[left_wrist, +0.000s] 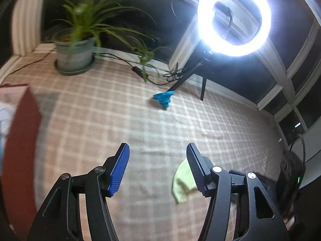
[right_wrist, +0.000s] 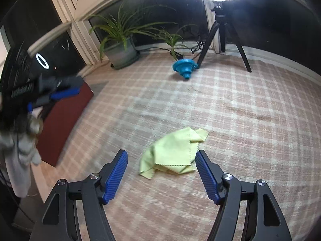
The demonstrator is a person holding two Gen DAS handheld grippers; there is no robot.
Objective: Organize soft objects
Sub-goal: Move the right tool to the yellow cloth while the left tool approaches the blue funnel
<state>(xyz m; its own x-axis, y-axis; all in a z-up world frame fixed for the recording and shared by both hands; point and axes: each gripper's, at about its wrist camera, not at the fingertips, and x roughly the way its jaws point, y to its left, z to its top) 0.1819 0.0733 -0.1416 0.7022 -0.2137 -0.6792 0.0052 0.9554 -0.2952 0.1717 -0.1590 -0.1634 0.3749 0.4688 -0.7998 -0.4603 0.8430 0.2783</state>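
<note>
A crumpled yellow-green cloth lies on the plaid blanket. My right gripper is open and empty, hovering just in front of the cloth, which sits between and beyond its blue pads. In the left wrist view the cloth shows partly behind the right finger. My left gripper is open and empty above the blanket. In the right wrist view the left gripper appears blurred at far left, above a dark red box.
A blue plastic stacked toy lies far back near the ring light tripod. The ring light glares. A potted plant and cables stand by the window. The red box is at the left edge.
</note>
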